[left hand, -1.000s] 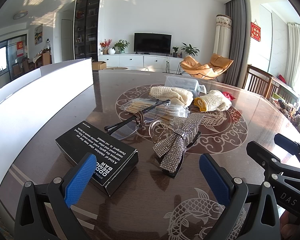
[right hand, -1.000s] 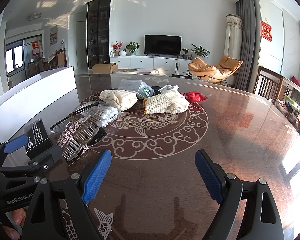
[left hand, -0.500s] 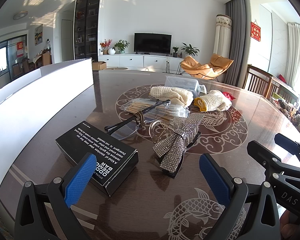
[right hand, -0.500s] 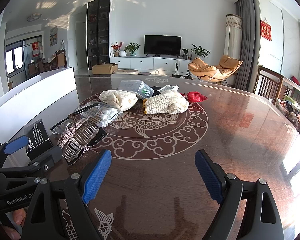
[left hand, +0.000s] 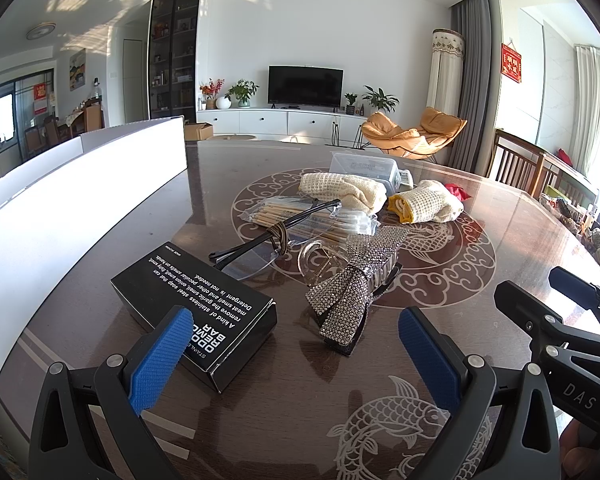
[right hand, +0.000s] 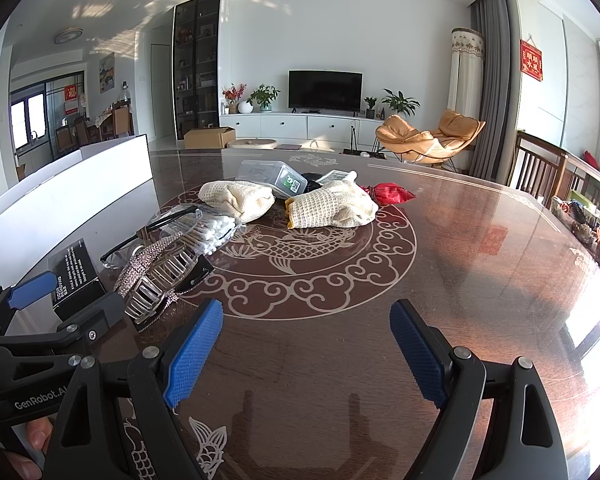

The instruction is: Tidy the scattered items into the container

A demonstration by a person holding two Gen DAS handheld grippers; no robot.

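Scattered items lie on a dark patterned table [left hand: 284, 392]. A black soap box [left hand: 192, 300] sits just ahead of my left gripper [left hand: 296, 344], which is open and empty. Beside the box are clear glasses [left hand: 260, 248], a rhinestone bow hair clip [left hand: 356, 284] and a pack of cotton swabs [left hand: 300, 216]. Farther back lie two cream knitted cloths [right hand: 236, 200] [right hand: 332, 204], a clear plastic box [right hand: 268, 176] and a red packet [right hand: 388, 194]. My right gripper [right hand: 306, 348] is open over bare table. A white container wall [left hand: 60, 208] runs along the left.
The other gripper shows at the right edge of the left wrist view and the left edge of the right wrist view, with a hand's fingers under it. Wooden chairs [right hand: 540, 168] stand at the table's right side. A living room with TV and orange lounge chairs lies beyond.
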